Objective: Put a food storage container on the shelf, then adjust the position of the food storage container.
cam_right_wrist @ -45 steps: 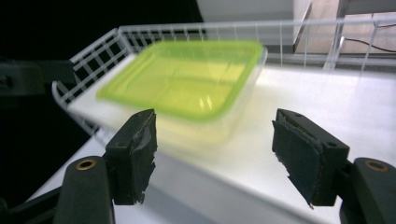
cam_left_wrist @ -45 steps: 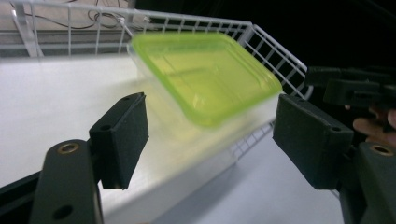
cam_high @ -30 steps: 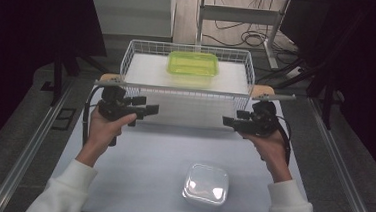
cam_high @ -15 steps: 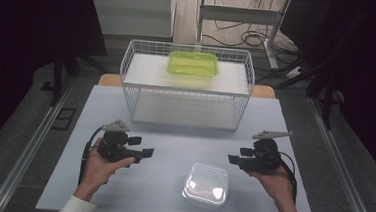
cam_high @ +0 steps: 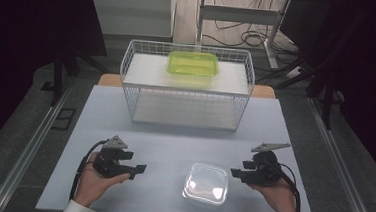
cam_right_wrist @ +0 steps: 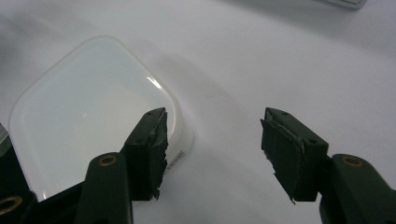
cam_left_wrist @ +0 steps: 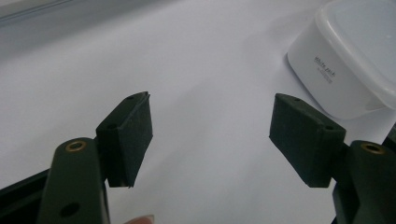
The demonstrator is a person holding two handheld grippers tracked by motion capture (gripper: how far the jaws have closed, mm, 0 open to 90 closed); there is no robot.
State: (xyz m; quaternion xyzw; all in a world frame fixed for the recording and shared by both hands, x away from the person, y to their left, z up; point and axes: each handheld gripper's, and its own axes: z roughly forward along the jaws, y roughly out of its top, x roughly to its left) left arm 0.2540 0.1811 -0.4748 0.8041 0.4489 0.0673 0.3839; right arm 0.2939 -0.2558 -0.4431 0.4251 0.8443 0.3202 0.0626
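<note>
Now that both hands have dropped from the wire basket to the near worktop, left gripper and right gripper, both released and empty, flank the lidded white container, likely the next pickup.

At the far side of the white table stands a white wire basket, and it touches the table top. Inside the basket, on its upper level, rests 1 green container with a lid of the same green colour, placed near the back and a little right of the middle. Under this level the basket has 1 more space. Behind the table there are cables on the floor and a metal frame; it is perhaps the leg of another table, but the view there is dark.
</note>
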